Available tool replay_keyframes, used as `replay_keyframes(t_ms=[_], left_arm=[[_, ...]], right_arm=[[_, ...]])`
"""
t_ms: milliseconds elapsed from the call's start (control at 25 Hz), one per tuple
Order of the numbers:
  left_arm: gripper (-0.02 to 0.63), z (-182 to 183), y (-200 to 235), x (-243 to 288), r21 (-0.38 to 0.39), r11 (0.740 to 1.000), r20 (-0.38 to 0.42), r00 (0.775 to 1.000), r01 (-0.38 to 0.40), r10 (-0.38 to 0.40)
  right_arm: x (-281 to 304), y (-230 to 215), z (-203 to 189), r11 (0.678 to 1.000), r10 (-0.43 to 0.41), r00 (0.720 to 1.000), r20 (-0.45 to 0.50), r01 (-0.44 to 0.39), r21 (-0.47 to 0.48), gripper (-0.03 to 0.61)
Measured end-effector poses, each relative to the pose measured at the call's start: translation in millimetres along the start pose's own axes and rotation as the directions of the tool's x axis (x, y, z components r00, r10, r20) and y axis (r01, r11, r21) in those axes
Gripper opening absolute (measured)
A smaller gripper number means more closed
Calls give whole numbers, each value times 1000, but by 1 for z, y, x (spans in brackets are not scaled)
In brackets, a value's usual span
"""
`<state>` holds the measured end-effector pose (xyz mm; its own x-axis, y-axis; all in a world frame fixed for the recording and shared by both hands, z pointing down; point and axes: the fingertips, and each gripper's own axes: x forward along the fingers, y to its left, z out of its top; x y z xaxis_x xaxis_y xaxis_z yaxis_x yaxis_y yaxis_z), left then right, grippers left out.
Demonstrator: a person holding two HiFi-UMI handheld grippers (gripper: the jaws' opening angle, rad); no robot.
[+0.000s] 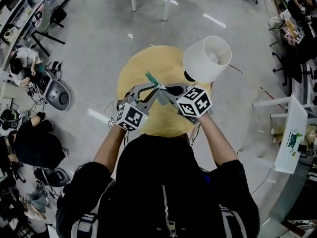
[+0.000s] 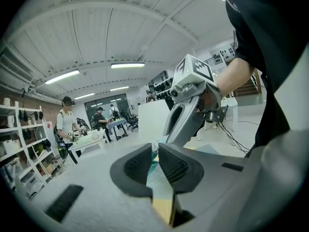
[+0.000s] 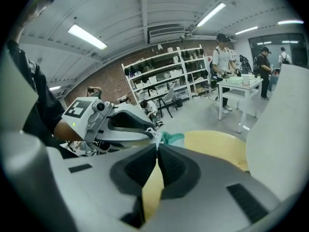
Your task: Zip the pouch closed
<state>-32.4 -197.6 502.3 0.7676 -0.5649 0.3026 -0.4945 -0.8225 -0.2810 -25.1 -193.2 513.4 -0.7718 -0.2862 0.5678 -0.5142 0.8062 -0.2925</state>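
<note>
Teal pouch (image 1: 151, 79) between left gripper (image 2: 153, 164) and right gripper (image 3: 157, 154)

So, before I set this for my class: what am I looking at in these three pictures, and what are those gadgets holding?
A person stands over a round yellow table, holding hand-operated tongs in each hand; the marker cubes belong to them. One picture comes from a camera on the person's head, looking down. The other two come from cameras riding on each tool, looking along its jaws. A white lampshade shows at the table's edge. The left tongs and right tongs are both closed on a small teal pouch, held between them.
</note>
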Motion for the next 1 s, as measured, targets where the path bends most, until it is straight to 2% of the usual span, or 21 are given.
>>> replay_keyframes(t_ms=[320, 1000], left_arm=[[11, -1, -2, -2, -42, 999, 7, 1000, -6, 6], [6, -5, 11, -7, -100, 995, 18, 1000, -12, 14]], right_arm=[[5, 8, -2, 1000, 2, 1000, -5, -2, -21, 17], [8, 10, 6, 1000, -9, 999, 39, 10, -12, 14]])
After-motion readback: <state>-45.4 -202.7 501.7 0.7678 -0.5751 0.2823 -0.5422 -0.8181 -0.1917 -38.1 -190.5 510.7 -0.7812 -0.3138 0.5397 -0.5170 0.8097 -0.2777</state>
